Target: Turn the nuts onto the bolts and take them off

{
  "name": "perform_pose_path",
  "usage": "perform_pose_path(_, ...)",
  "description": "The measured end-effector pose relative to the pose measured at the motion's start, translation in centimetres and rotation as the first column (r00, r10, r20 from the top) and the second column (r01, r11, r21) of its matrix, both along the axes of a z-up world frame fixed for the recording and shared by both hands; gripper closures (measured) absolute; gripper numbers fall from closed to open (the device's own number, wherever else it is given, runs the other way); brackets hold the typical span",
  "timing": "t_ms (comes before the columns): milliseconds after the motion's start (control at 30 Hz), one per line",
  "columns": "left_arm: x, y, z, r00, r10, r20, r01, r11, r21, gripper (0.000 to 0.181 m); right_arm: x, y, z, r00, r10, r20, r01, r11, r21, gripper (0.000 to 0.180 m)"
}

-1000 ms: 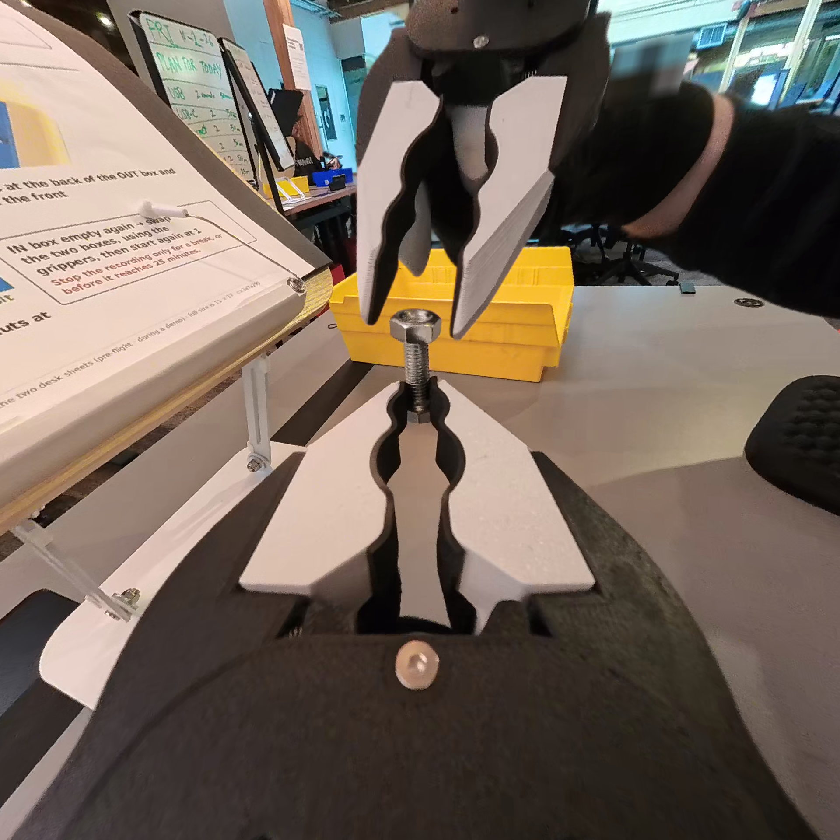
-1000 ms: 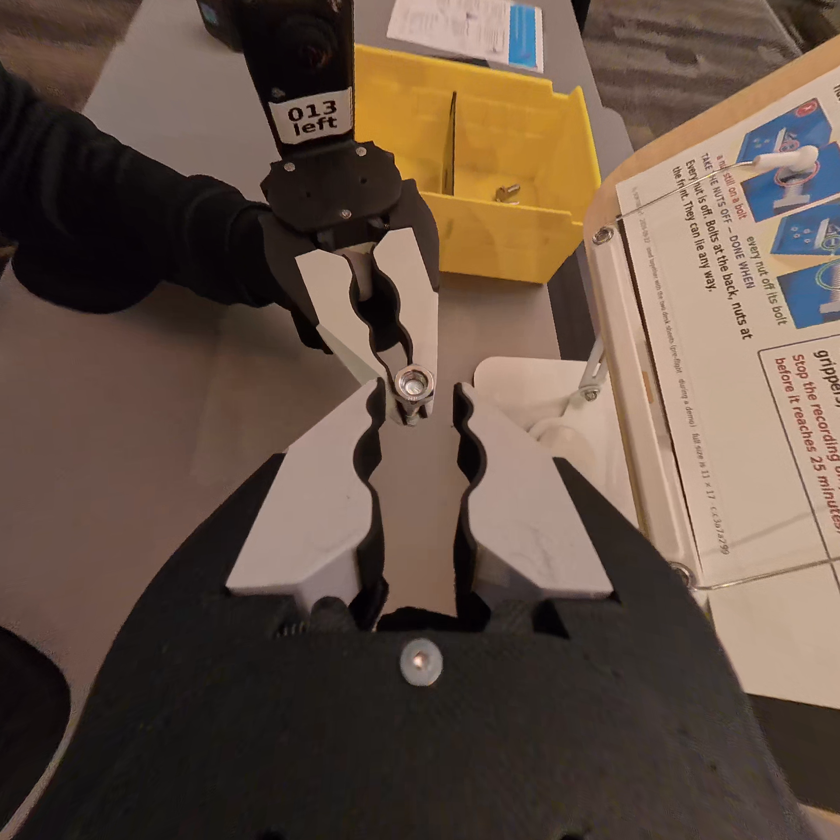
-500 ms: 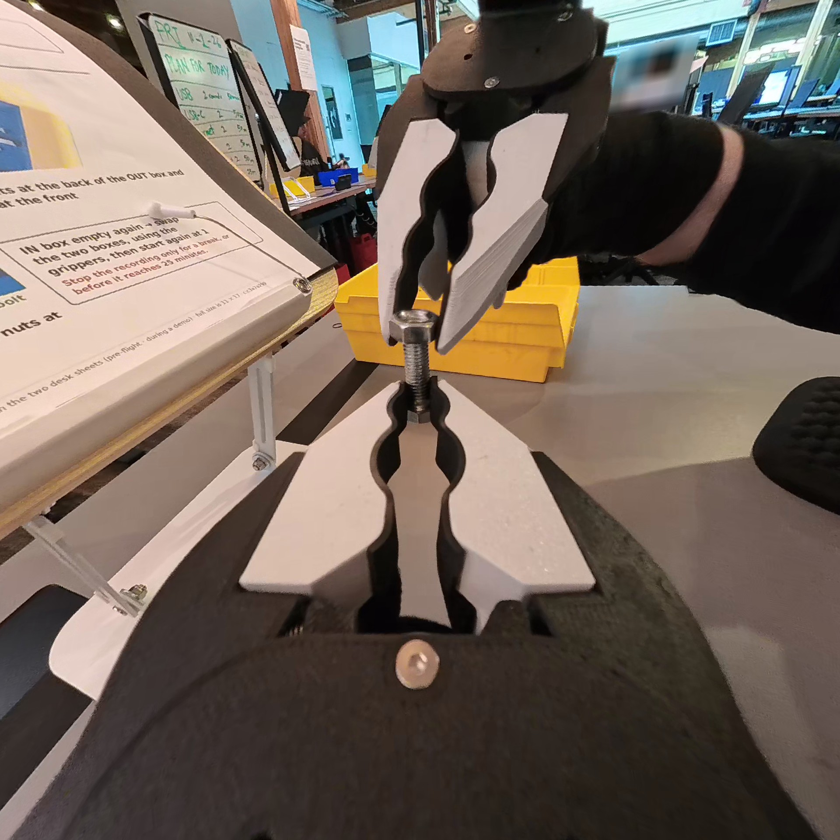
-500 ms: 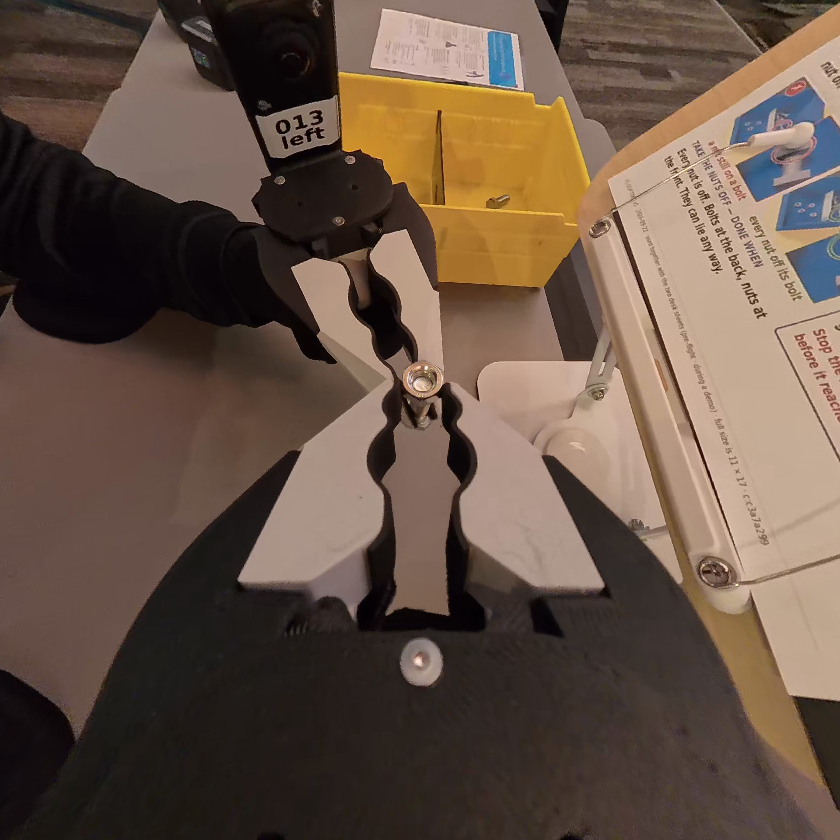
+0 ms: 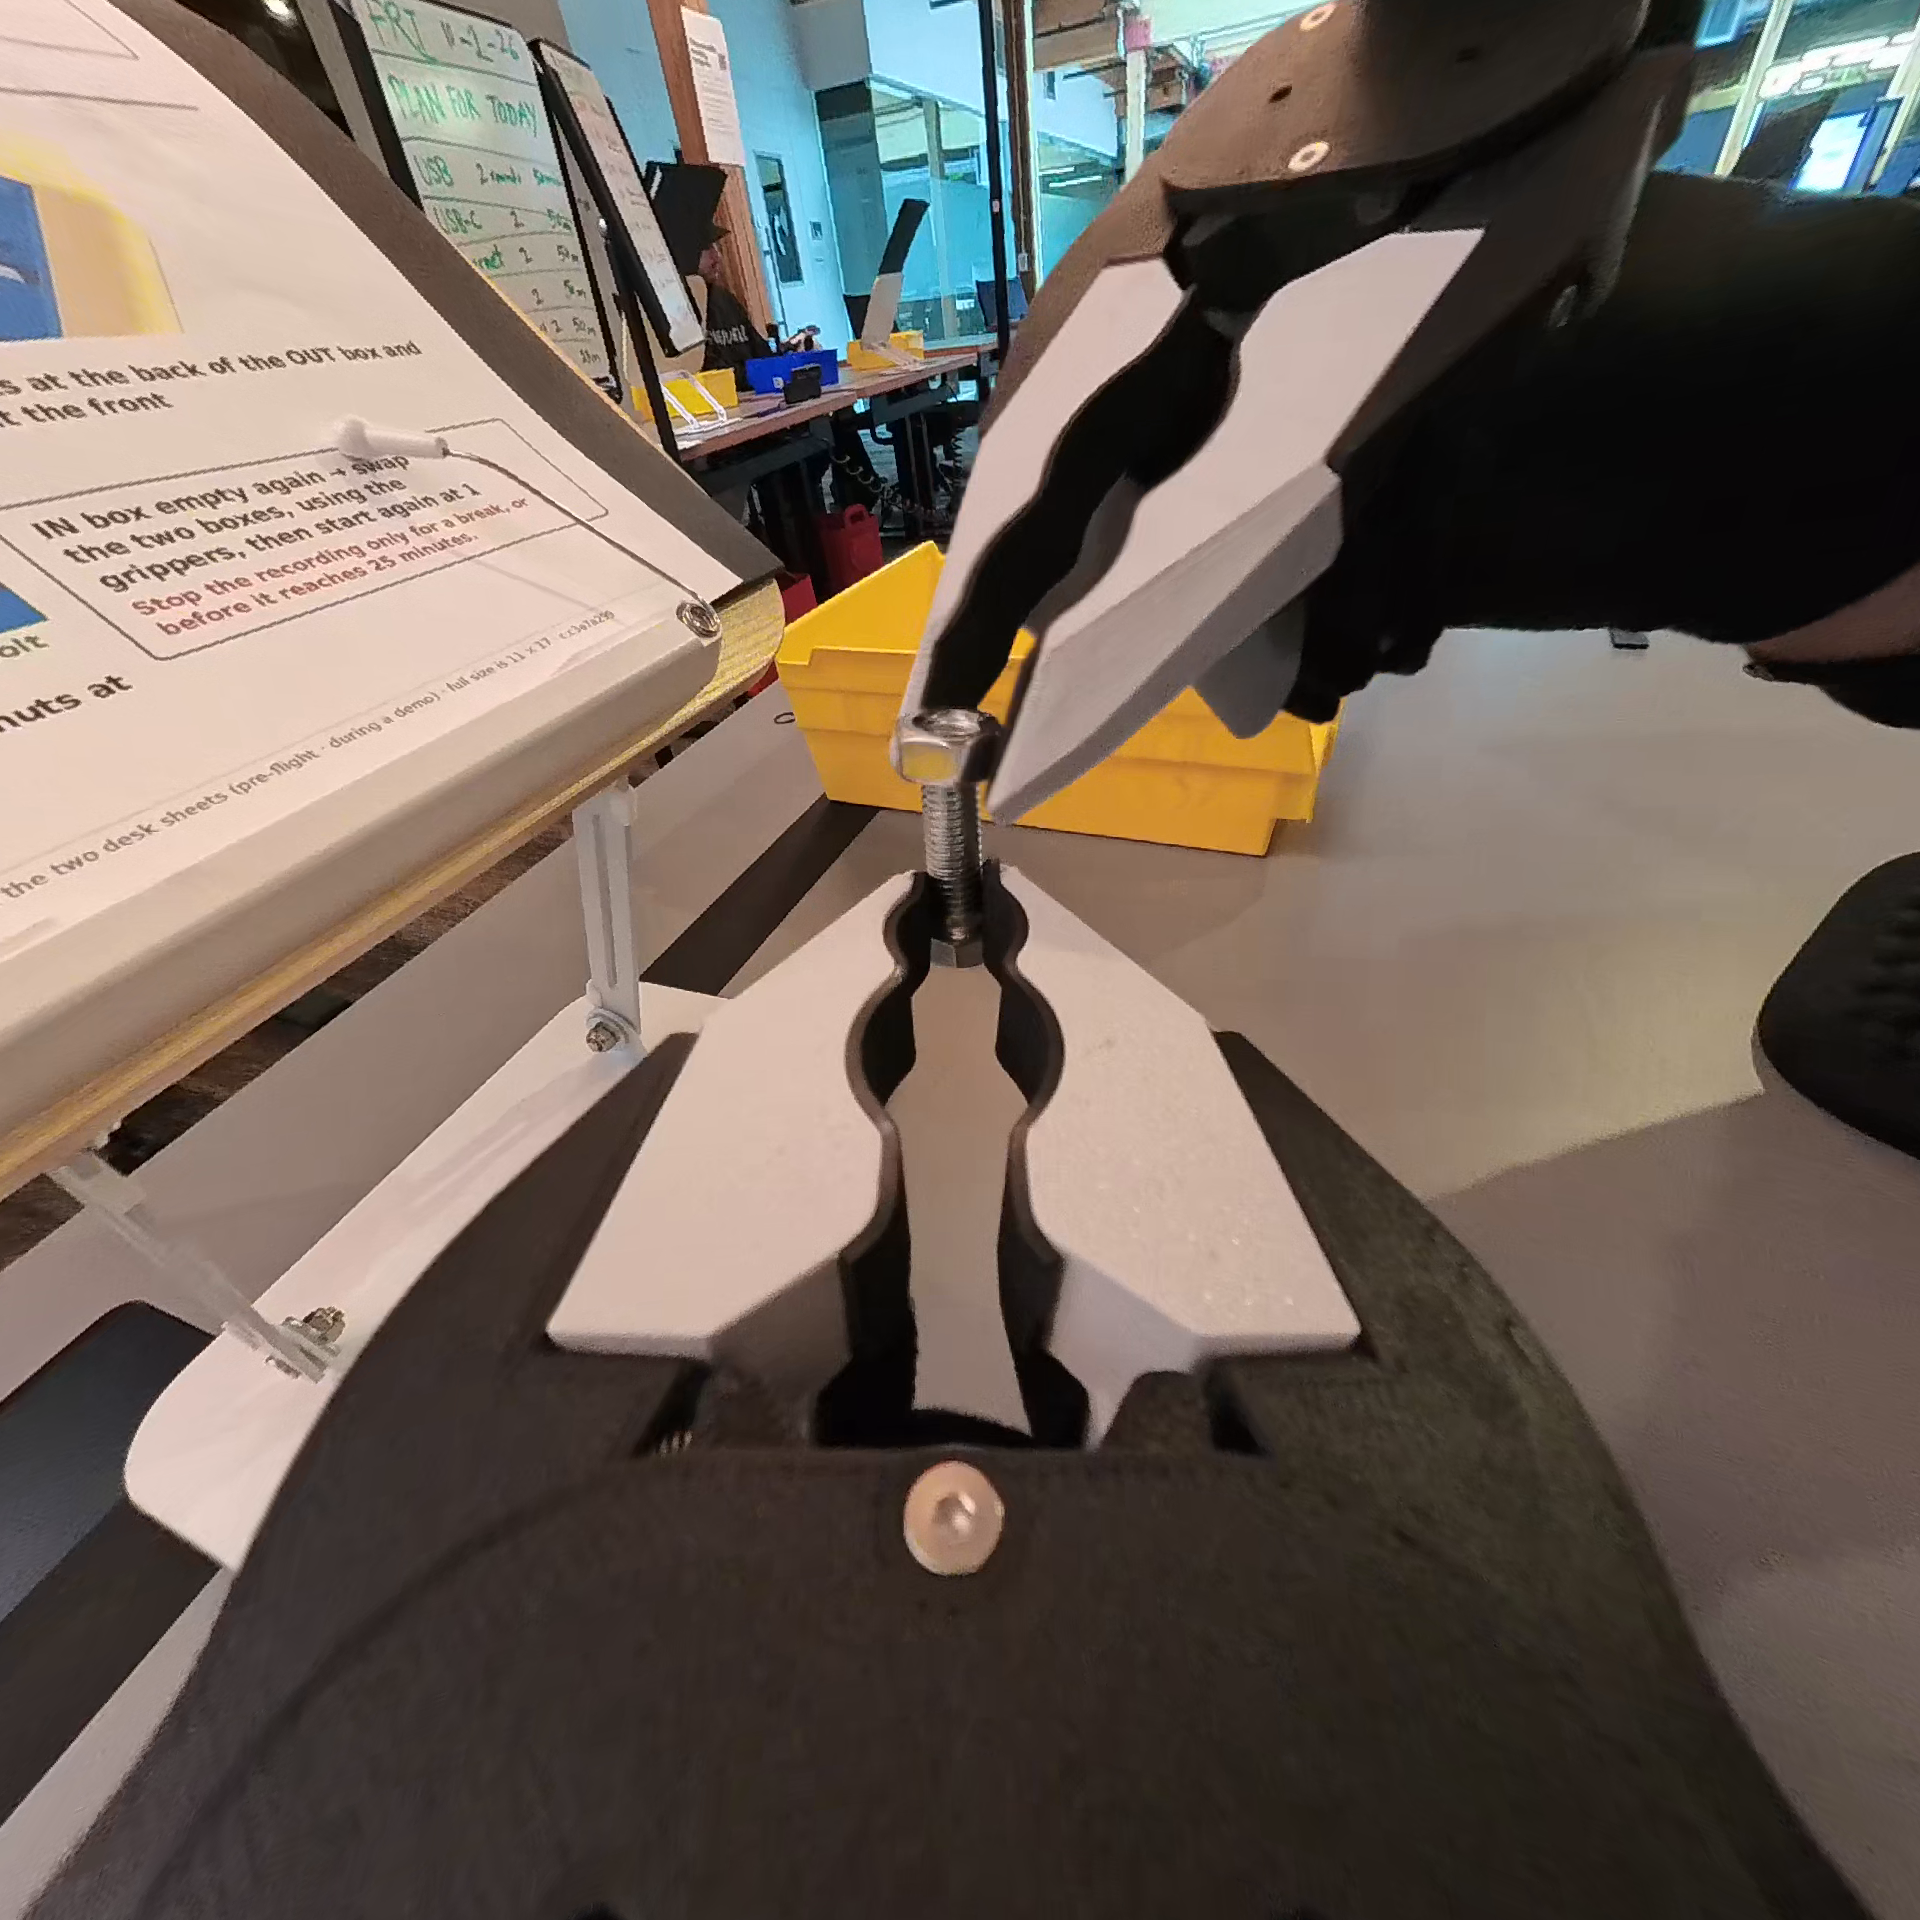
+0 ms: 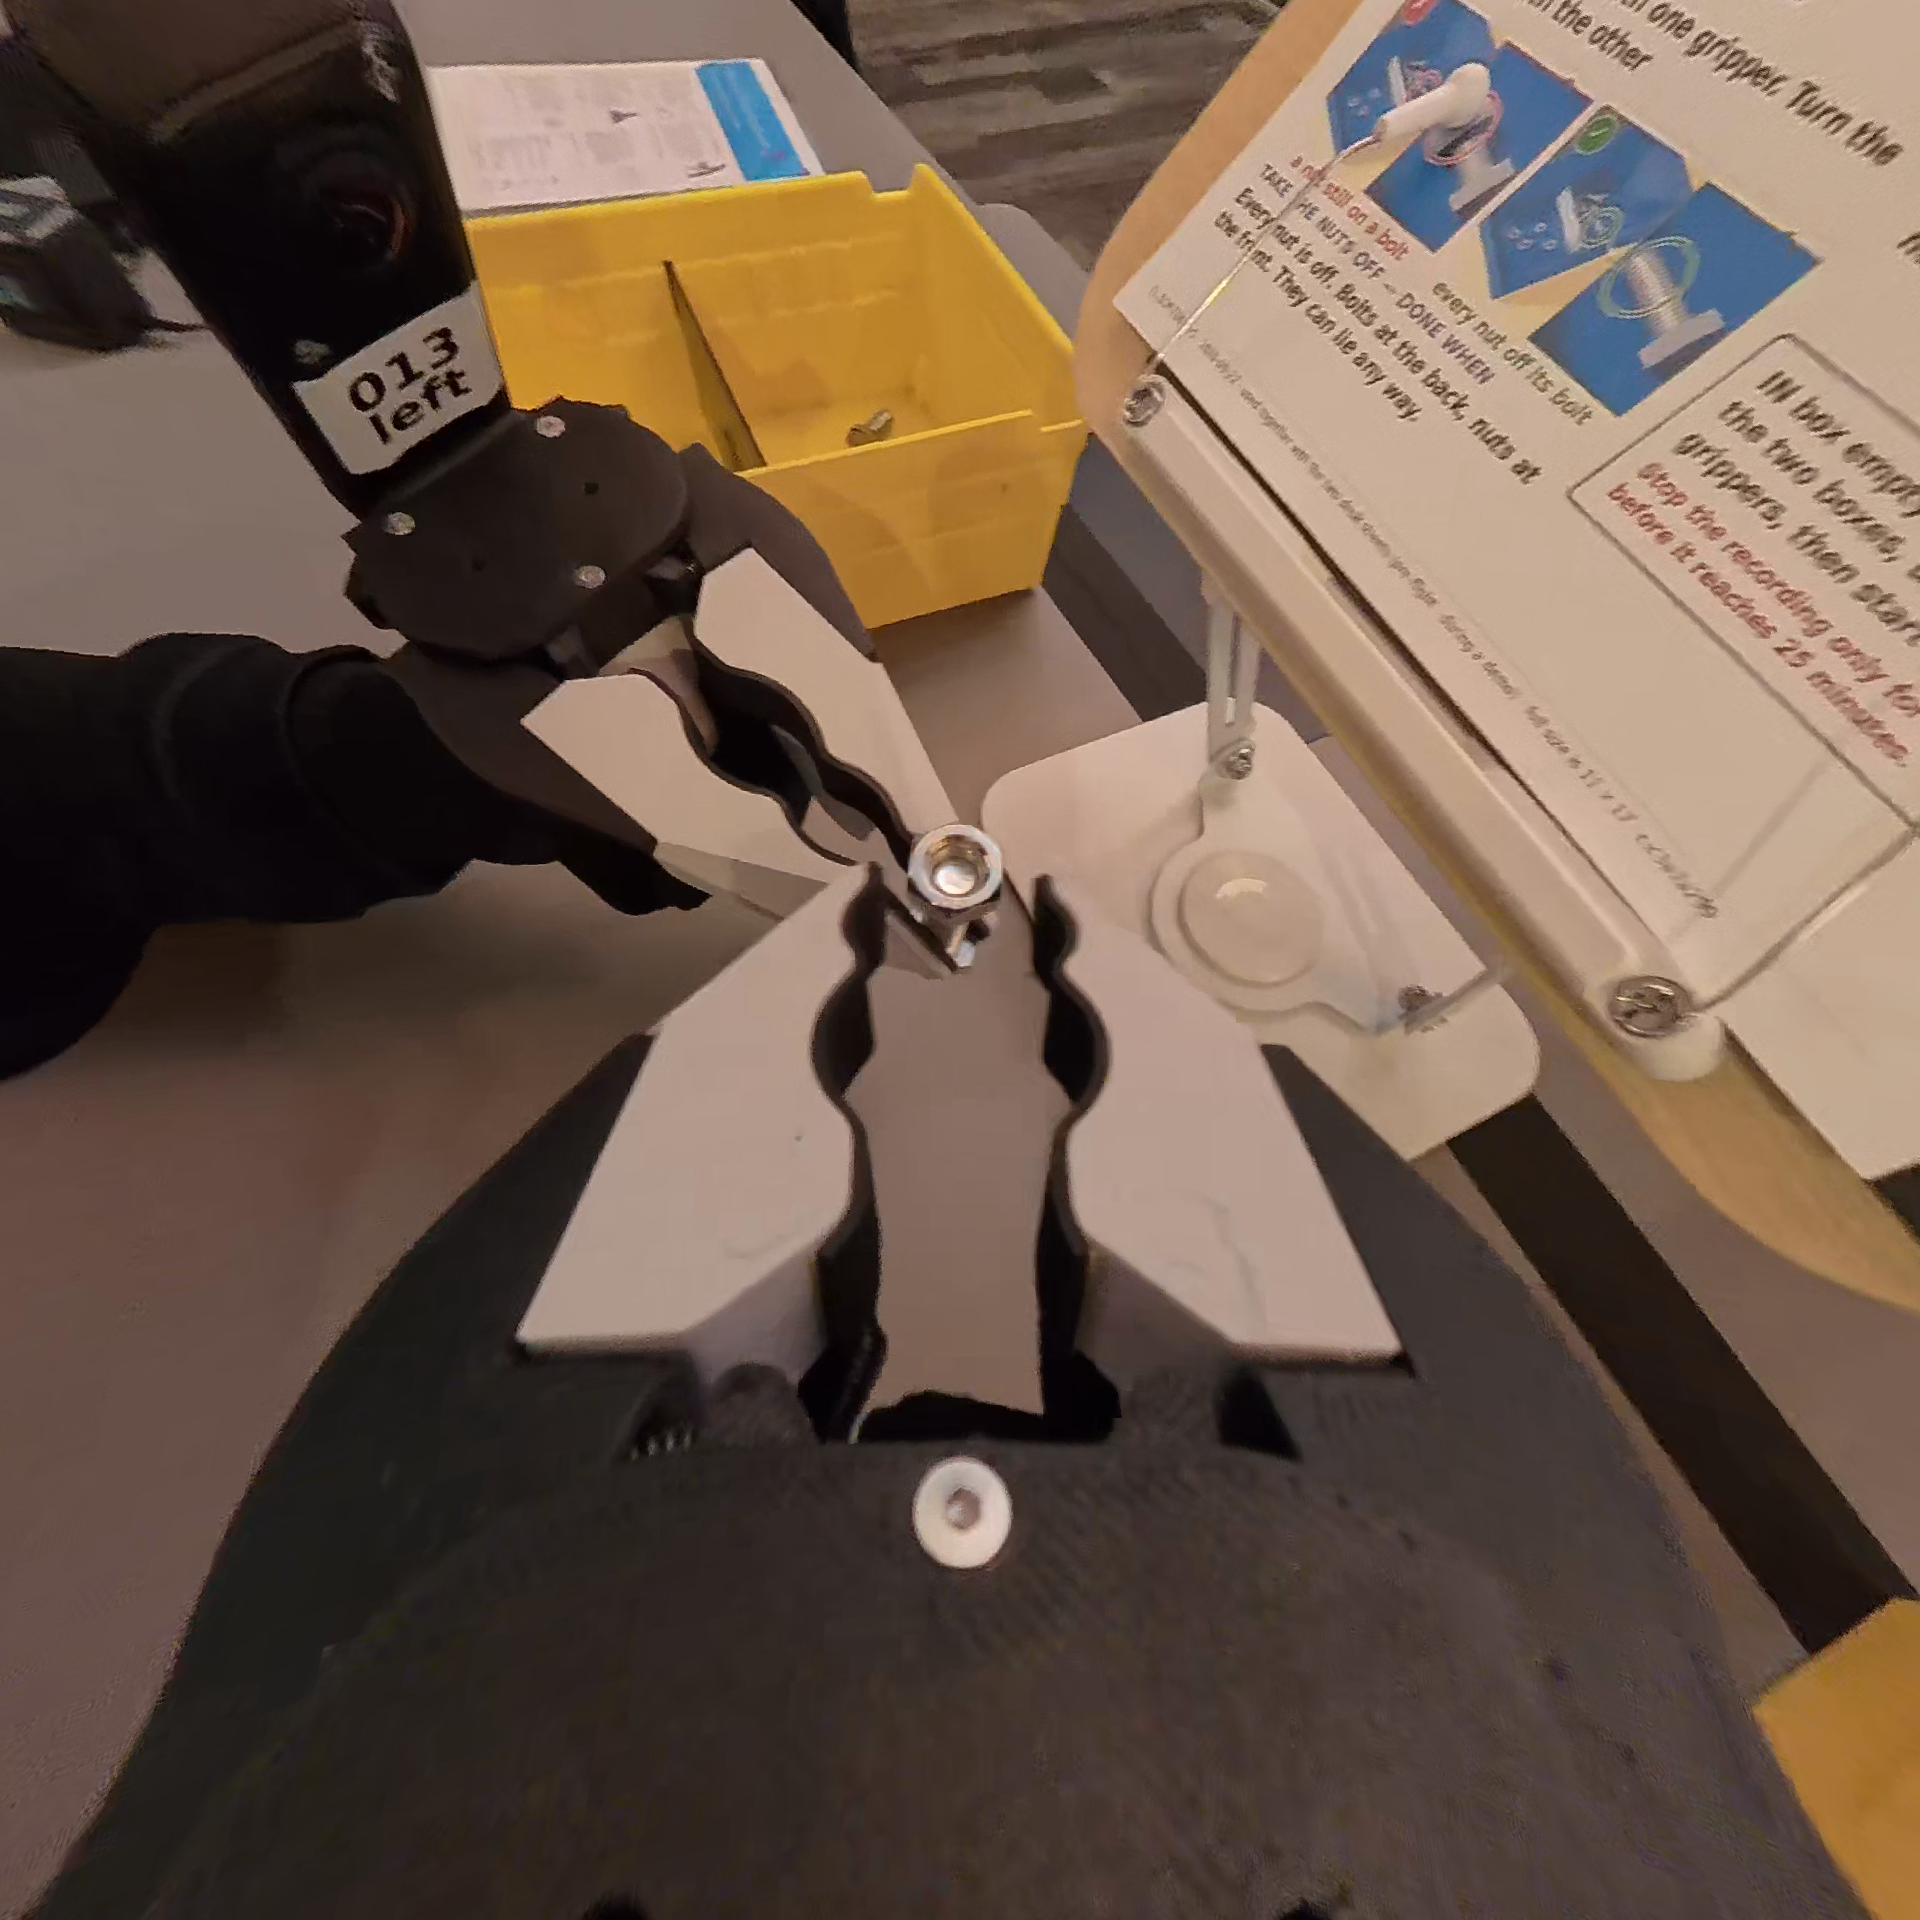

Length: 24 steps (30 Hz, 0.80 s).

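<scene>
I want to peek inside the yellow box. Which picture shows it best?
The right wrist view: it looks down into the yellow plastic bin, showing its divider and one small bolt. The left wrist view shows only its outer side.

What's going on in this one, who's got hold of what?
A person works two handheld grippers over a grey table. The left gripper is shut on the lower end of a bolt, holding it upright. The right gripper comes in from above with its fingertips around the nut at the top of the bolt's thread. Whether the nut is going on or coming off cannot be told. Behind them, a yellow bin holds one loose bolt.
</scene>
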<state>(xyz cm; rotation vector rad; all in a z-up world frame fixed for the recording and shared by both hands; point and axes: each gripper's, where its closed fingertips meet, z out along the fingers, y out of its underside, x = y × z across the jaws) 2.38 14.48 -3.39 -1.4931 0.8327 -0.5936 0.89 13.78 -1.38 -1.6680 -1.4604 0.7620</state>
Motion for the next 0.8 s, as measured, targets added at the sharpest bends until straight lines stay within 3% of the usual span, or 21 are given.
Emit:
perform_pose_path(133, 0.2, 0.0, -0.2, 1.000, -0.003, -0.013, 0.003, 1.000, 0.000, 0.173, 0.6, 0.2, 0.9, 0.999, 0.032, 0.025, -0.034, 0.998, 0.059, 0.142)
perform_pose_path(233, 0.4, -0.2, -0.1, 1.000, -0.011, -0.010, 0.011, 1.000, 0.002, 0.173, 0.4, -0.7, 2.2, 0.977, 0.196, 0.082, -0.206, 0.968, 0.142, 0.143)
perform_pose_path(367, 0.5, -0.4, 0.0, 1.000, -0.022, -0.011, 0.022, 1.000, 0.003, 0.173, 0.4, -1.6, 2.0, 0.860, 0.402, 0.316, -0.480, 0.847, 0.229, 0.145)
perform_pose_path(533, 0.5, -0.5, 0.1, 0.999, -0.032, -0.005, 0.032, 0.999, 0.005, 0.173, 0.5, -1.1, 1.5, 0.669, 0.452, 0.591, -0.680, 0.692, 0.240, 0.150)
perform_pose_path(633, 0.6, -0.5, 0.1, 0.999, -0.034, -0.006, 0.034, 0.999, 0.005, 0.173, 0.7, -1.2, 1.2, 0.572, 0.475, 0.668, -0.748, 0.637, 0.187, 0.155)
perform_pose_path(800, 0.6, -0.6, 0.2, 0.999, -0.035, -0.006, 0.035, 0.999, 0.009, 0.174, 0.5, -0.7, 0.7, 0.508, 0.476, 0.718, -0.775, 0.617, 0.139, 0.159)
